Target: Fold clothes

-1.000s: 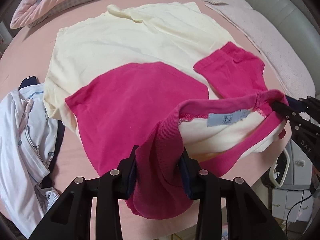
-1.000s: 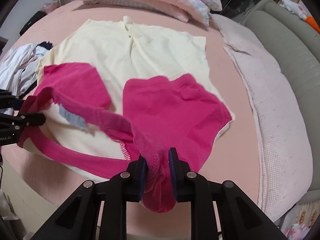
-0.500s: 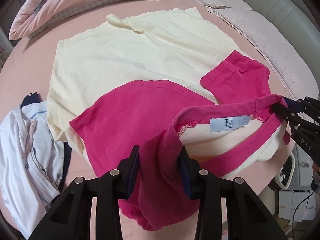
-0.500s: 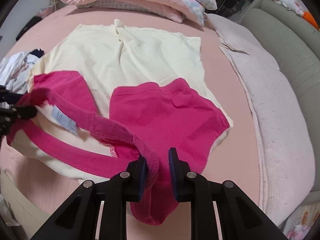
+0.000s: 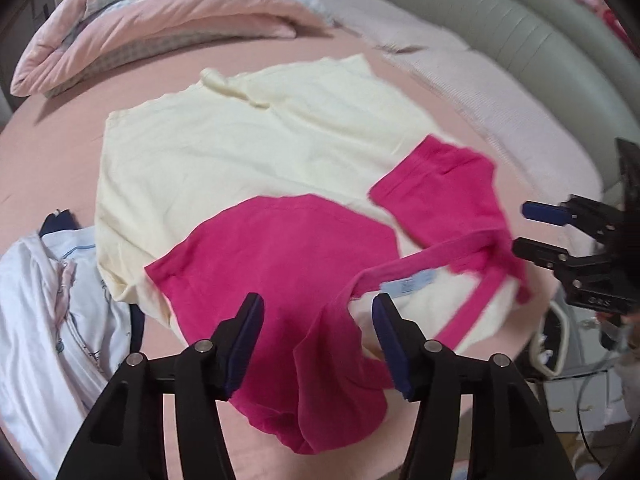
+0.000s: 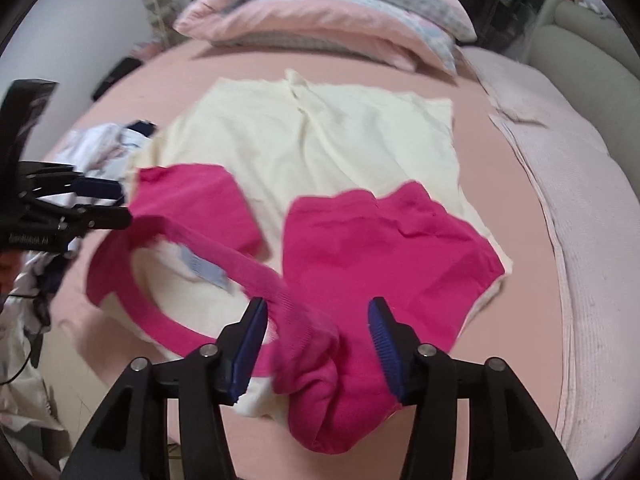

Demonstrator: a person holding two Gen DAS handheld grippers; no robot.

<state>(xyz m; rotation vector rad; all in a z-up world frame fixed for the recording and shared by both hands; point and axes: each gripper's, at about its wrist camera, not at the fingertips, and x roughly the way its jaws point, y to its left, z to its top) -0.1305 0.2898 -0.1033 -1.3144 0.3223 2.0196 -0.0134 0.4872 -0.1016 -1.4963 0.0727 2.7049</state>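
Two tools stand with jaws spread, both having just been opening. The left tool (image 5: 318, 312) has the pink shoulder fabric of the T-shirt (image 5: 240, 152) lying between its blue pads (image 5: 244, 336), and the pads do not press on it. The right tool (image 6: 318, 318) likewise has a bunched pink fold slumped between its pads (image 6: 382, 336), which stand clear of the cloth on both sides. The pink neckband (image 6: 224, 256) runs from one tool toward the other, with a pale blue label (image 6: 204, 270) sewn inside it; this part is motion-blurred. The T-shirt has a cream body and pink sleeves and lies spread across a pink bed (image 6: 516, 208), its hem toward the far end and both sleeves folded in over the body. To the left of the T-shirt sits a heap of white and light blue clothes (image 5: 44, 292). A folded pink quilt (image 6: 320, 12) lies at the far end of the bed, and a pale cover (image 6: 568, 208) along its right side.
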